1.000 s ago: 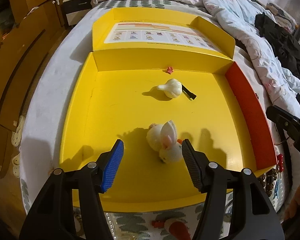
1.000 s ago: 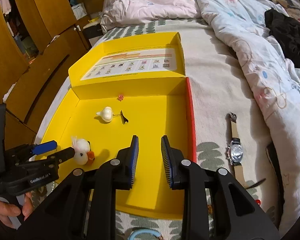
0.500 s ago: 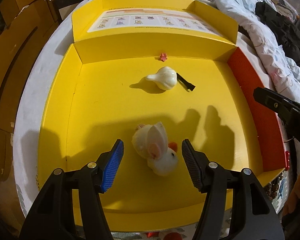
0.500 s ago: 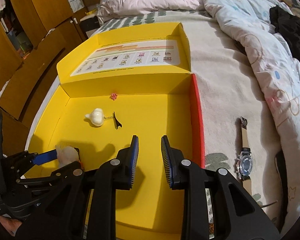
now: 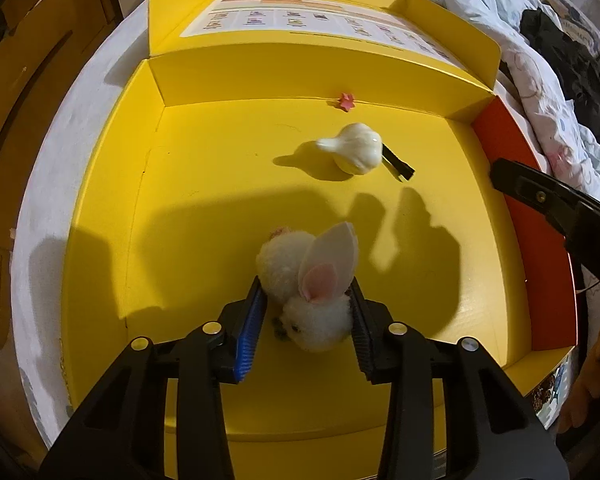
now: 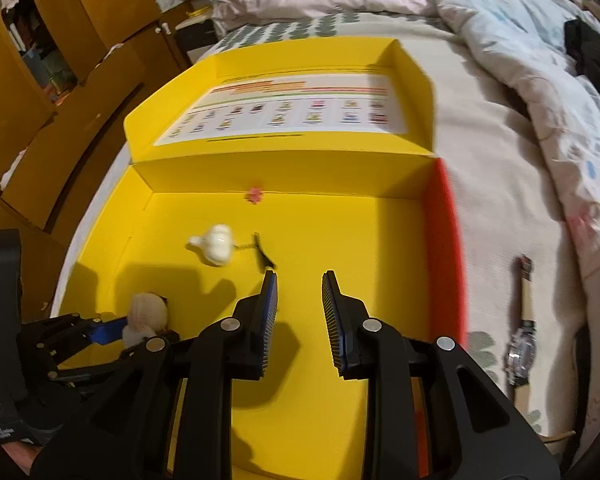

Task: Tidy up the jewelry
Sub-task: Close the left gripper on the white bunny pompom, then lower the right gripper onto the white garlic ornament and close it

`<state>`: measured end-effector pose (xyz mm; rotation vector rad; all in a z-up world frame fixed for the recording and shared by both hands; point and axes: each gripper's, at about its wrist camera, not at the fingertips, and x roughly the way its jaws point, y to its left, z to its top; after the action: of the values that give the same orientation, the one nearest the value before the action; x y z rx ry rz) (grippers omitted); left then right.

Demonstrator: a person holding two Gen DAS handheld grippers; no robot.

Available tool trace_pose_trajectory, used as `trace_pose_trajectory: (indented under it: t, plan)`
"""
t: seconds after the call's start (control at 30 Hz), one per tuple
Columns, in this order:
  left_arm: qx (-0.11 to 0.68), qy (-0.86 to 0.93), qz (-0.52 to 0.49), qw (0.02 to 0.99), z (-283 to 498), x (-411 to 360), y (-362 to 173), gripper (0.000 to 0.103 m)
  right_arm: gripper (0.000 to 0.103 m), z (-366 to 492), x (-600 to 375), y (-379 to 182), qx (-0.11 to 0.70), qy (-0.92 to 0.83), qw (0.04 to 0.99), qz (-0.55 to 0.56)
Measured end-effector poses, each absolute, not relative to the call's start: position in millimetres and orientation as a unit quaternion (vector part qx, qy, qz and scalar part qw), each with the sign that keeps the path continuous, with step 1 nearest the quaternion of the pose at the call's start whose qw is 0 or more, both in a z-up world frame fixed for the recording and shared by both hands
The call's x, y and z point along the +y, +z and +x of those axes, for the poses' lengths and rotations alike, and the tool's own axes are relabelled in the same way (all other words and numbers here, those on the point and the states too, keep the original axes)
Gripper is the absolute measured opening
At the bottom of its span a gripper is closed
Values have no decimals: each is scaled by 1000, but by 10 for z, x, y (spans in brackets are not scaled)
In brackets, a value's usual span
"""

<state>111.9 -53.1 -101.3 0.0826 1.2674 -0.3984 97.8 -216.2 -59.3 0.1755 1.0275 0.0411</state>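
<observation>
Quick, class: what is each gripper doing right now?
Left gripper: jaws just closed on the fluffy white bunny charm.
Right gripper: narrowly open, holding nothing.

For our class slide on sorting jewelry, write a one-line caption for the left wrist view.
Left gripper closes on a fluffy white bunny charm inside the yellow box.

A: Items in the yellow box (image 5: 112, 200)?
B: One fluffy rabbit charm (image 5: 312, 284); one white garlic-shaped charm (image 5: 358, 152) with one black clip (image 5: 398, 162); one pink star (image 5: 346, 101).
A: On the bed (image 6: 496, 184)?
B: One wristwatch (image 6: 521, 344). Tools: two, left tool (image 5: 306, 312) and right tool (image 6: 300, 320).
</observation>
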Motion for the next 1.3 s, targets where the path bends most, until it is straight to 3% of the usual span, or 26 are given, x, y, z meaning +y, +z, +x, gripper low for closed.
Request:
trace_pose_trajectory:
  t: [0.67, 0.8, 0.83, 1.2, 1.3]
  plan:
    - [590, -164, 31, 790, 1240, -290, -1008, 40, 29, 1581, -1581, -873, 531, 53, 844, 60]
    - [590, -166, 33, 789, 1230, -307, -1010, 40, 51, 1632, -1513, -920, 538, 58, 839, 50]
    - [590, -166, 34, 790, 1218, -298, -1008, 40, 53, 1643, -1500, -931, 538, 57, 840, 47]
    - [591, -167, 34, 789, 1223, -279, -1021, 40, 52, 1746, -1429, -1037, 546, 52, 836, 33]
    - [590, -167, 33, 789, 1231, -282, -1023, 40, 43, 1757, -1423, -1030, 544, 50, 837, 29]
